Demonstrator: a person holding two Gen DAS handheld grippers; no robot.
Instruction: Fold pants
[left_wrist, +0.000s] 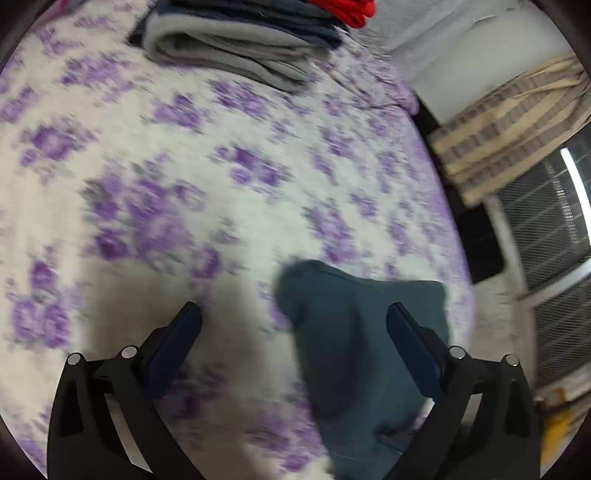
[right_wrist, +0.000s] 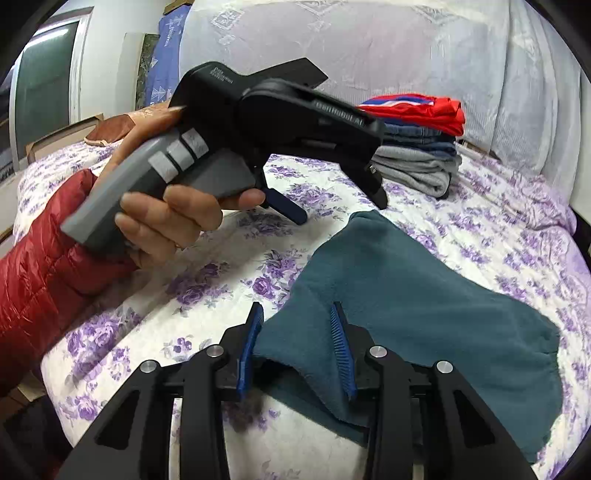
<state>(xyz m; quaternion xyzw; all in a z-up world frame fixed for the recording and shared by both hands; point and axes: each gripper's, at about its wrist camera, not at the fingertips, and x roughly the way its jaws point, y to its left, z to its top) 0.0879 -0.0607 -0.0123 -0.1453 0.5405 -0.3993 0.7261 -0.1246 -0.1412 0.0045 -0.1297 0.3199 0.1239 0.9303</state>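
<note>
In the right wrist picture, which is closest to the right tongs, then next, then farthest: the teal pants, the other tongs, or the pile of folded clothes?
1. Teal pants: between the right tongs.
2. Left tongs: above, mid-bed, in a hand.
3. Pile of folded clothes: far back, right.

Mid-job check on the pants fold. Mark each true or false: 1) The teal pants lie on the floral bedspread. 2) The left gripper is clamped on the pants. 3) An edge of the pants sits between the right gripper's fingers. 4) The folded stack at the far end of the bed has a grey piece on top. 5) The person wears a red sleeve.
1) True: the teal pants lie on the floral bedspread.
2) False: the left gripper is open and clamps nothing.
3) True: the right gripper has the cloth edge between its fingers.
4) False: the folded stack has red on top, grey at the bottom.
5) True: red sleeve.
</note>
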